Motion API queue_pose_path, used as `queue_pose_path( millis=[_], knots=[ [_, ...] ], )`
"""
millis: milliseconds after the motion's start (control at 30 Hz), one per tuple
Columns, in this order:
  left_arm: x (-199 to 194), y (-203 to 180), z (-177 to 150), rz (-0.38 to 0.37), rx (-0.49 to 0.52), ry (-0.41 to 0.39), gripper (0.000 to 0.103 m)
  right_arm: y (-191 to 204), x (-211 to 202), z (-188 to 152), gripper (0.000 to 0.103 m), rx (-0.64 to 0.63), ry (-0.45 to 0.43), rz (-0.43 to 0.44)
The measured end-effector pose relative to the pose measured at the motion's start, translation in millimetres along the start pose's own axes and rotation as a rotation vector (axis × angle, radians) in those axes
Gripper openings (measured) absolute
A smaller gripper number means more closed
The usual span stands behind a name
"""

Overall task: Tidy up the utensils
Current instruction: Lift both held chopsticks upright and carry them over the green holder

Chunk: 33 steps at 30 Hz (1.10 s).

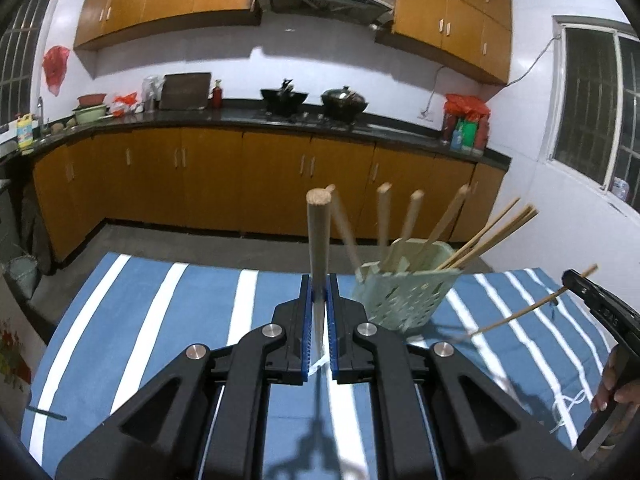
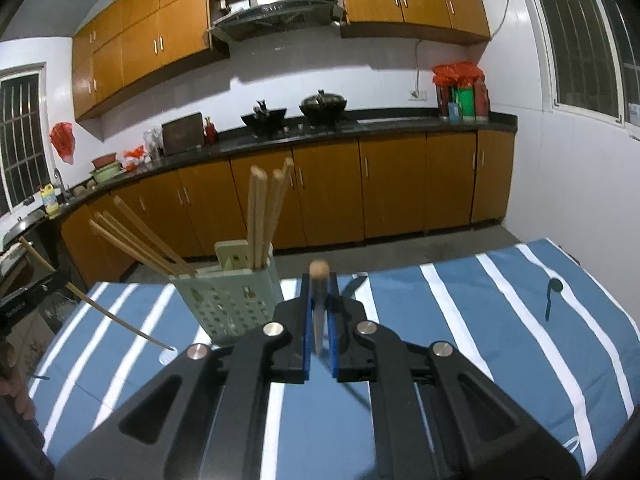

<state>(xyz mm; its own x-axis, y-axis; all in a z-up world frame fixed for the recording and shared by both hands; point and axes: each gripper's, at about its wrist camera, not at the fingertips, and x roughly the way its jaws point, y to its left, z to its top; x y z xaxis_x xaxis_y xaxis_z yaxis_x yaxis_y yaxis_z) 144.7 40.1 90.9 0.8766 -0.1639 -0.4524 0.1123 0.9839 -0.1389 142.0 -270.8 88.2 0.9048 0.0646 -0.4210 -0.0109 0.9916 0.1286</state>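
A pale green perforated utensil holder (image 1: 404, 292) stands on the blue striped tablecloth (image 1: 160, 320), with several wooden handles and chopsticks in it. My left gripper (image 1: 319, 284) is shut on a wooden-handled utensil (image 1: 318, 232), held upright just left of the holder. In the right wrist view the holder (image 2: 228, 300) stands ahead to the left. My right gripper (image 2: 319, 284) is shut on a wooden-handled utensil (image 2: 319, 280). The other gripper shows at the edge of each view (image 1: 592, 296) (image 2: 24, 300) with a thin wooden stick (image 1: 532, 308) (image 2: 116, 320).
A dark spoon (image 2: 552, 296) lies on the cloth at the right. A dark utensil (image 1: 46, 414) lies near the cloth's left edge. Kitchen counter (image 1: 240, 118) with woks and orange cabinets stands beyond a strip of floor.
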Motion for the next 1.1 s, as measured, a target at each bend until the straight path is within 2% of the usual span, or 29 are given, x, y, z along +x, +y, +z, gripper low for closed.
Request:
queue_pose_path(
  millis=[367,600,900,1100],
  knots=[
    [-23,-53,36,-0.141,0.064,-0.109,0.007,18,-38,53,0.008,-0.004,-0.134,0.101],
    [-29,-77,60,-0.185,0.069,-0.195,0.007,39,-50,92,0.008,-0.015,-0.266,0.15],
    [-12,-79,80,-0.105,0.053,-0.285,0.007,53,-36,121,0.008,-0.006,-0.378,0.155],
    [-6,-75,92,-0.073,0.035,-0.355,0.007,55,-10,125,0.008,0.004,-0.387,0.14]
  ],
)
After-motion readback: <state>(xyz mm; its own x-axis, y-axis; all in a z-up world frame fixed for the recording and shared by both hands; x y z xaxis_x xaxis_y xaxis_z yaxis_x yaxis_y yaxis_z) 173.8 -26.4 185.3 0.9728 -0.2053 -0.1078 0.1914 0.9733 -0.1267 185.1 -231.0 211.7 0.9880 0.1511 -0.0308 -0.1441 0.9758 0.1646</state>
